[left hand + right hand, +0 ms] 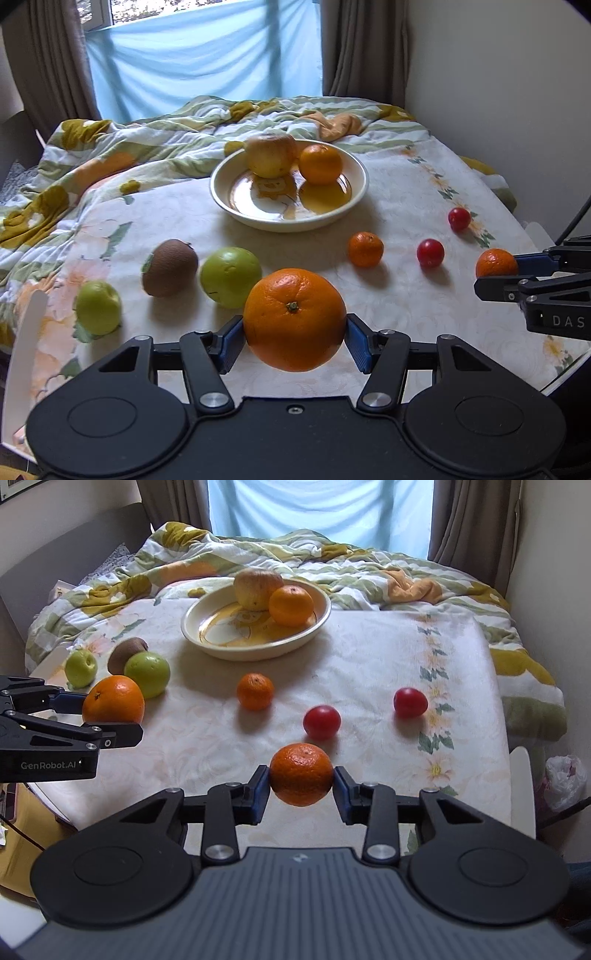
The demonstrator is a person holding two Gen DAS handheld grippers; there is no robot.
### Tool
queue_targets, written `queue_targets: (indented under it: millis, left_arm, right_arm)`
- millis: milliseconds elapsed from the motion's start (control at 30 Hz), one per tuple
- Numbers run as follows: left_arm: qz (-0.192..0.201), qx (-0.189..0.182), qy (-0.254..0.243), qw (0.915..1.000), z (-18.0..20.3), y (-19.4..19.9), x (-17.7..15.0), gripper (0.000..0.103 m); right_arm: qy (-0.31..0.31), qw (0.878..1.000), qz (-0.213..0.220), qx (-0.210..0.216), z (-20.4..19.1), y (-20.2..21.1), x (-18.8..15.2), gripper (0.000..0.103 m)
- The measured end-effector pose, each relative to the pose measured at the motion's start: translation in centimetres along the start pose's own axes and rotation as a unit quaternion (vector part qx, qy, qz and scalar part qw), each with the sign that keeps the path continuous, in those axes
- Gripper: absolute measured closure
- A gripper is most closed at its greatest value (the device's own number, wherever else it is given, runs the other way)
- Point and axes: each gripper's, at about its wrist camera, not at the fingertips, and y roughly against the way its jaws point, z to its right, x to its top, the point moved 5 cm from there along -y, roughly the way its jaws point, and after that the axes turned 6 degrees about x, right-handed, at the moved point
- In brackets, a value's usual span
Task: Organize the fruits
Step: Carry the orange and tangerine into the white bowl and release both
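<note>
A yellowish apple (270, 155) and a round orange (320, 164) are held in the cream ceramic bowl (236, 214) (floral bedcover (406, 192) beneath), while a large orange (294, 319) is clamped by the left gripper (294, 341) and a small mandarin (301, 774) by the right gripper (301, 794).

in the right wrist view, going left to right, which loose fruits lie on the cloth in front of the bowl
small green apple → kiwi → large green apple → small mandarin → near red fruit → far red fruit

Both wrist views face the bowl (288, 218) closely.
</note>
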Motion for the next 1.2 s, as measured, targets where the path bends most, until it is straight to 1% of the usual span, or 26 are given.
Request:
queue_targets:
  millis: [167, 267, 400, 500, 600, 800, 900, 1033, 1200]
  left_arm:
    - [0.007, 0.009, 0.023, 0.9997, -1.6, 2.4, 1.4, 0.041]
    - [0.004, -0.002, 0.047, 0.9989, -2.9, 3.5, 2.2, 0.041]
    - [0.009, 0.001, 0.062, 0.998, -4.5, 4.2, 3.8, 0.041]
    - [0.014, 0.0, 0.068, 0.9976, -5.9, 4.3, 5.2, 0.041]
    - [0.022, 0.003, 0.059, 0.998, -7.0, 4.0, 6.9, 0.041]
    - [0.027, -0.008, 0.033, 0.999, -8.9, 1.6, 10.3, 0.041]
    - [0.021, -0.011, 0.015, 0.9996, -9.5, -0.5, 11.7, 0.041]
    - [0.011, -0.024, -0.005, 0.9996, -9.9, -3.6, 13.3, 0.041]
    - [-0.004, -0.038, -0.032, 0.9987, -9.7, -7.7, 14.8, 0.041]
  right_arm:
    - [0.007, 1.0, 0.01, 0.003, -0.5, 1.9, 2.1, 0.051]
    - [0.015, 1.0, 0.003, 0.002, -0.7, 2.7, 3.4, 0.051]
    - [0.028, 1.0, 0.0, 0.007, -0.9, 3.2, 5.1, 0.051]
    - [0.04, 0.999, 0.0, 0.003, -1.2, 3.5, 6.5, 0.051]
    - [0.039, 0.999, 0.002, 0.007, -1.3, 3.4, 8.3, 0.051]
    - [0.035, 0.999, 0.01, -0.002, -1.9, 1.8, 11.7, 0.051]
    - [0.024, 1.0, 0.012, -0.008, -2.0, 0.3, 13.2, 0.051]
    - [0.006, 1.0, 0.008, -0.016, -1.9, -2.3, 14.9, 0.051]
    - [-0.009, 1.0, -0.002, -0.028, -1.6, -5.5, 16.2, 0.051]
